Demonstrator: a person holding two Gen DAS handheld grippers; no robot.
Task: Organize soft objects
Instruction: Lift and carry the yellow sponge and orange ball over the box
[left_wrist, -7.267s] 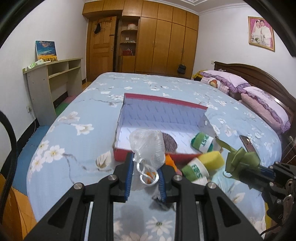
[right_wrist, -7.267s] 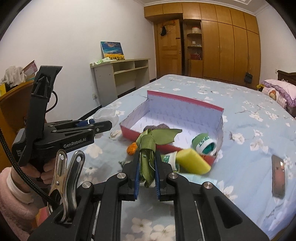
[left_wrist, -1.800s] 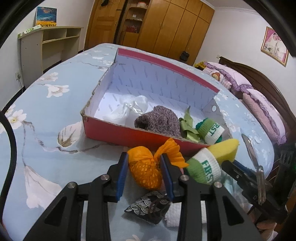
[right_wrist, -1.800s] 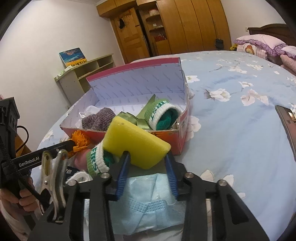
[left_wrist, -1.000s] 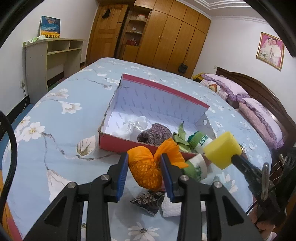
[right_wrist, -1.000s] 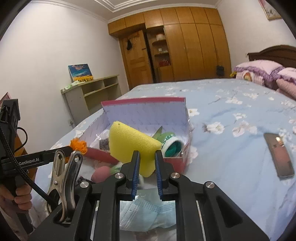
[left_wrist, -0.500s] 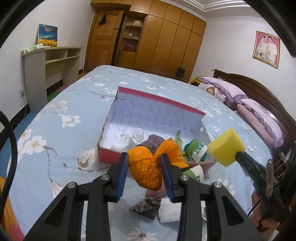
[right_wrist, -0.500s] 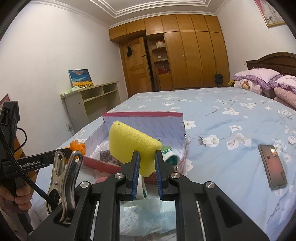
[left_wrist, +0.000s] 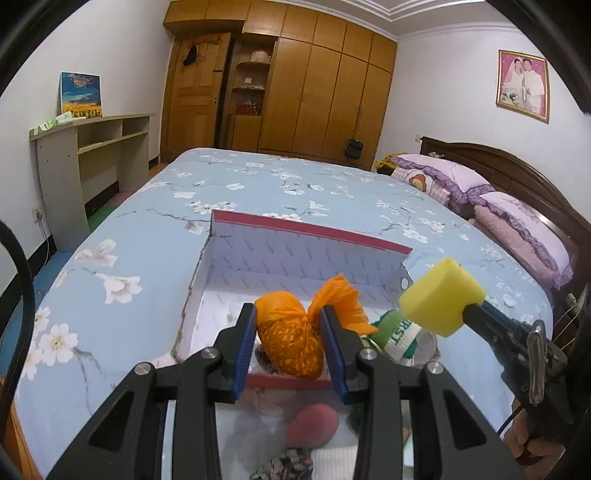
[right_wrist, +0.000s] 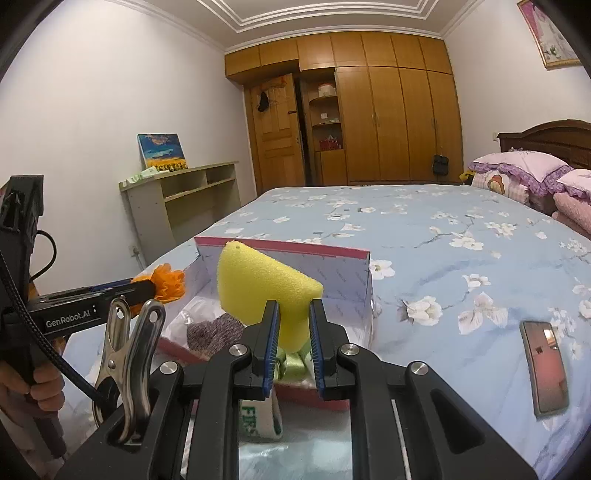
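Note:
My left gripper (left_wrist: 288, 334) is shut on an orange mesh pouch (left_wrist: 291, 341) and holds it above the near edge of the red-rimmed cardboard box (left_wrist: 310, 229). My right gripper (right_wrist: 293, 332) is shut on a yellow sponge (right_wrist: 262, 284) and holds it above the box (right_wrist: 280, 245). The sponge also shows at the right of the left wrist view (left_wrist: 441, 295). The pouch shows at the left of the right wrist view (right_wrist: 168, 282). Inside the box lie a grey knit item (right_wrist: 212, 332) and a green-and-white sock roll (left_wrist: 397, 334).
A pink soft item (left_wrist: 312, 422), a patterned pouch (left_wrist: 284, 467) and a white cloth (left_wrist: 332, 465) lie on the bed in front of the box. A phone (right_wrist: 545, 363) lies on the blue floral bedspread at right. Pillows (left_wrist: 443, 179) and a headboard stand at far right.
Both grippers have risen and moved forward over the box with the pouch and the sponge still held. The box now sits lower in both views.

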